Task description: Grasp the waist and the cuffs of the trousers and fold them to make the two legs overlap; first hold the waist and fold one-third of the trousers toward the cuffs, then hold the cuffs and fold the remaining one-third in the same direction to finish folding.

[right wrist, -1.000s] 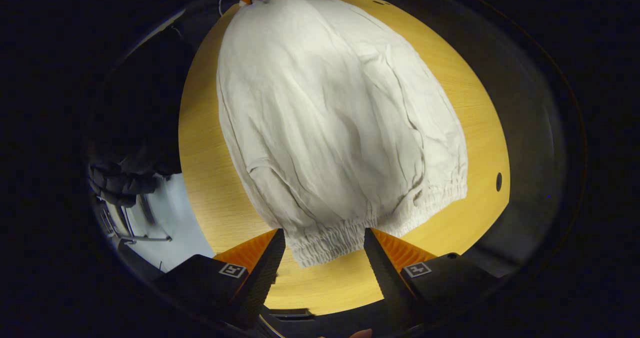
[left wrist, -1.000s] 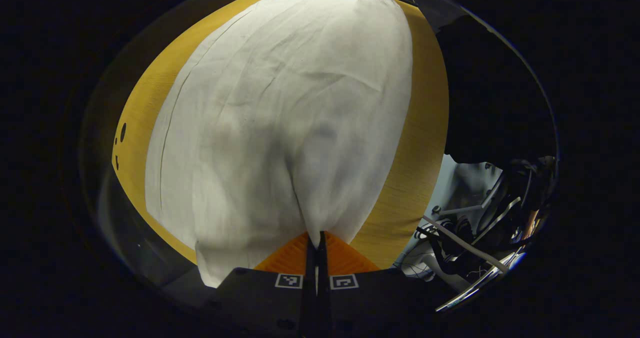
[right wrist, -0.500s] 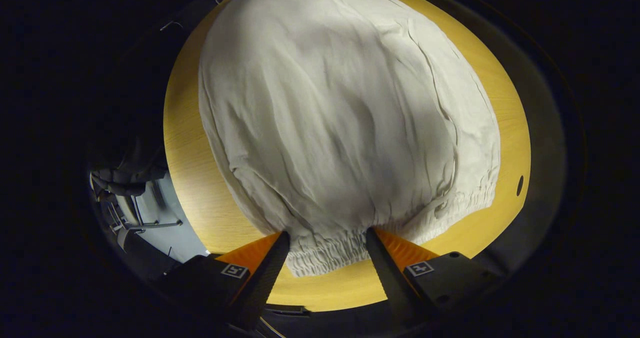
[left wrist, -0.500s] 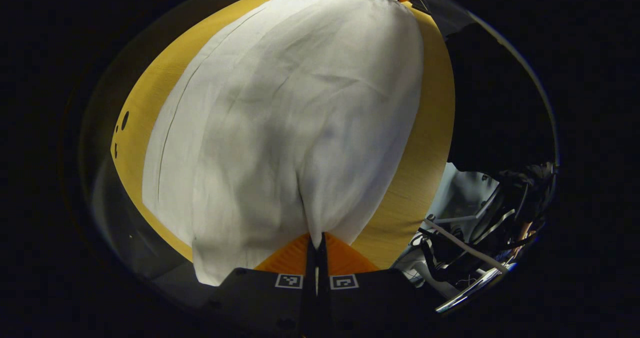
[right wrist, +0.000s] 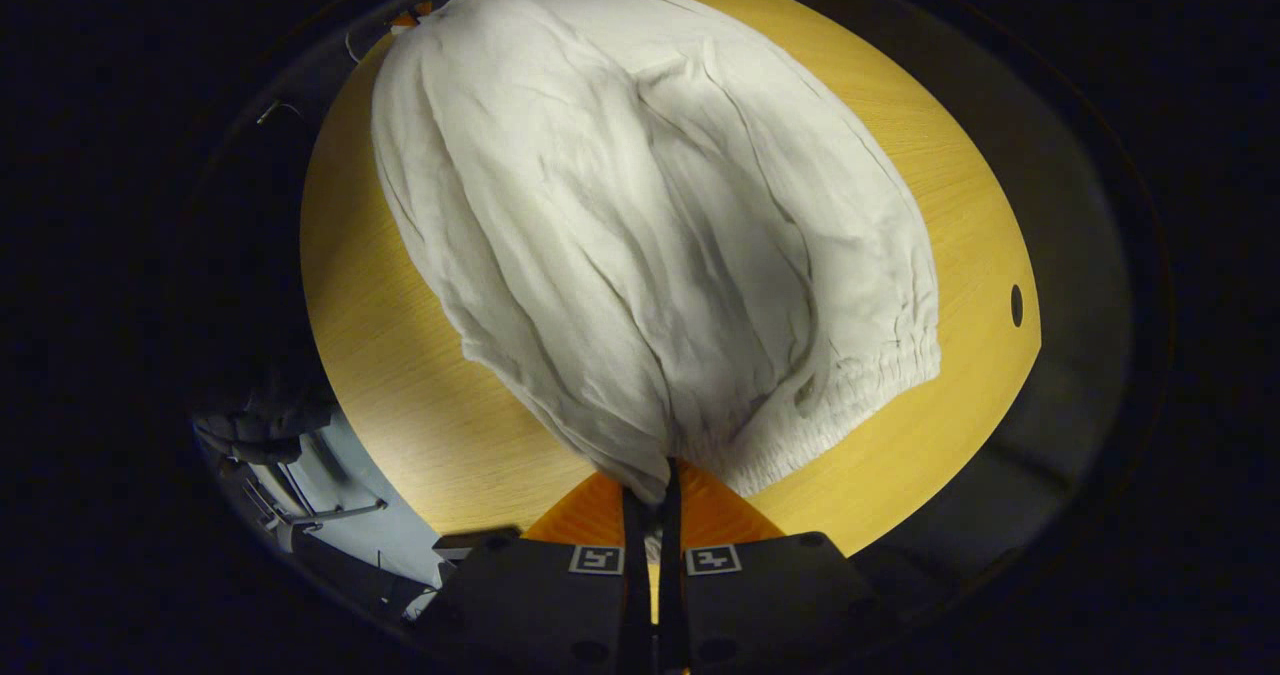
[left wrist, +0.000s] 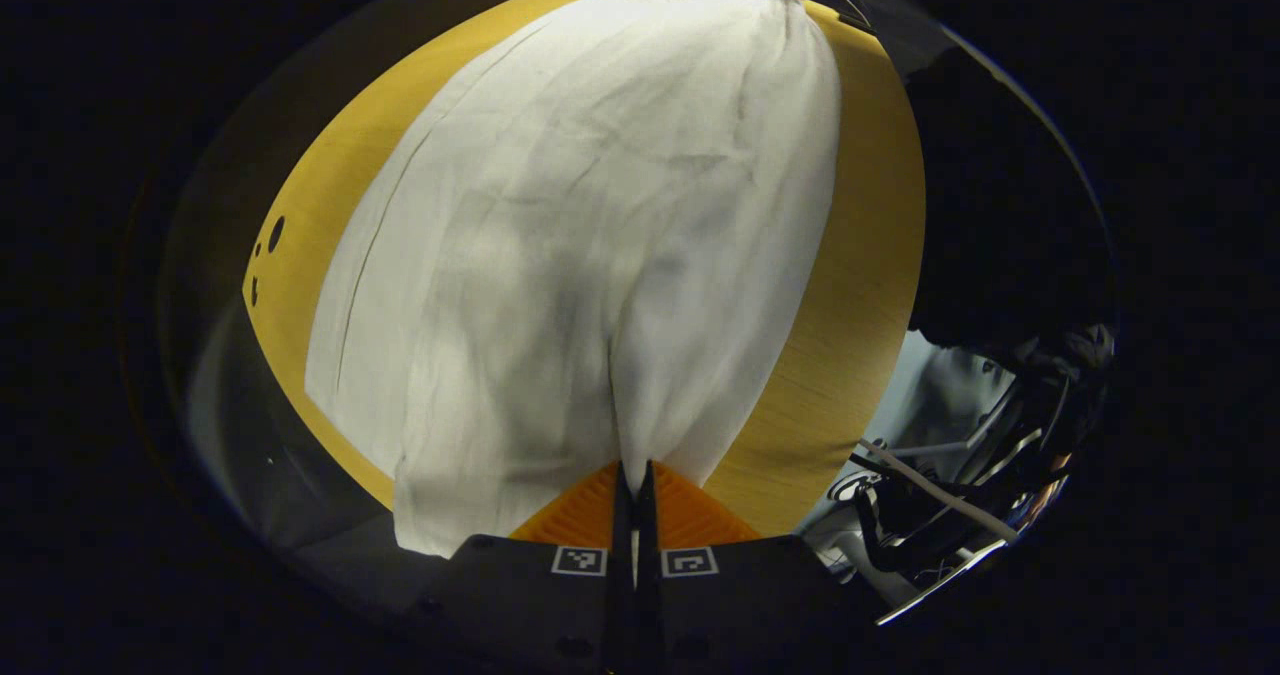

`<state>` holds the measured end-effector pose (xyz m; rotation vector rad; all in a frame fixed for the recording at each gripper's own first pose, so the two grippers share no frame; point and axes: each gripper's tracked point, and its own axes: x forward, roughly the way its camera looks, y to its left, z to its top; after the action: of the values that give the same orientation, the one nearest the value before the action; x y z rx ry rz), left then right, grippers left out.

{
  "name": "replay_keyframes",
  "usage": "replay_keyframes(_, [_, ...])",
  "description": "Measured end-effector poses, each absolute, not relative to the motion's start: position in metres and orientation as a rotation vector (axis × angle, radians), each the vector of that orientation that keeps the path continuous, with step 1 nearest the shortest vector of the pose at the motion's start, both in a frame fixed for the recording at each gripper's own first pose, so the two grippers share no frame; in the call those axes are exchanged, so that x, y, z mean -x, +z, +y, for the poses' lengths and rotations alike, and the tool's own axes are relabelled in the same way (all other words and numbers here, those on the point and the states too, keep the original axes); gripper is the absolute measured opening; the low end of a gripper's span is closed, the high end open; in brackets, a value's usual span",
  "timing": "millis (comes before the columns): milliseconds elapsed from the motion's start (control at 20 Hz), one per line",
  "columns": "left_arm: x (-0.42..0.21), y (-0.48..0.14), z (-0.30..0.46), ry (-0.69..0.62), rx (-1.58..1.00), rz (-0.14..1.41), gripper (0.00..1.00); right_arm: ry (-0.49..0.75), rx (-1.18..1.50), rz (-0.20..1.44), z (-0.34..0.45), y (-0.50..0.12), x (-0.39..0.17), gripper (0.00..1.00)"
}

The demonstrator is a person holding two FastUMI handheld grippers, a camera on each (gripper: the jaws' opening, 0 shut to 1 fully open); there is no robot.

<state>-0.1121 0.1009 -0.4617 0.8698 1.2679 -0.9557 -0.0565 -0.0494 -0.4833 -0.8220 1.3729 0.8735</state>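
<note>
Left hand-held gripper [left wrist: 634, 467]: we've got it pinched tight on a fold at the cuff end of the trousers [left wrist: 590, 245].
Right hand-held gripper [right wrist: 657, 470]: clamped closed on the gathered waist [right wrist: 850, 410].
Trousers: white, spread across our yellow worktop [right wrist: 420, 395], between both grippers.

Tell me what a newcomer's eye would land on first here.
The white trousers spread across the yellow wooden table dominate both views. Next, the right gripper pinched on the gathered waistband at the near edge, and the left gripper pinched on the cuff end opposite.
</note>
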Motion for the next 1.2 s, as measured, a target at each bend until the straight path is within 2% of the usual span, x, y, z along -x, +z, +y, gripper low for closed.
replay_keyframes(200, [0.085,-0.441,0.097,-0.829,-0.734,1.206,0.05,0.757,0.677,1.298,-0.046,-0.454,0.038,0.07])
replay_keyframes(400, [0.051,-0.421,0.106,-0.695,-0.607,1.162,0.05,0.564,0.44,1.235,-0.043,-0.431,0.011,0.07])
replay_keyframes(550, [0.02,-0.42,0.105,-0.631,-0.573,1.131,0.05,0.461,0.376,1.21,-0.048,-0.422,-0.005,0.07])
replay_keyframes(950, [-0.056,-0.426,0.075,-0.519,-0.502,1.076,0.05,0.24,0.225,1.222,-0.046,-0.43,-0.037,0.07])
replay_keyframes(1200, [-0.074,-0.465,0.079,-0.436,-0.424,1.166,0.05,-0.003,-0.19,1.329,-0.048,-0.453,-0.055,0.07])
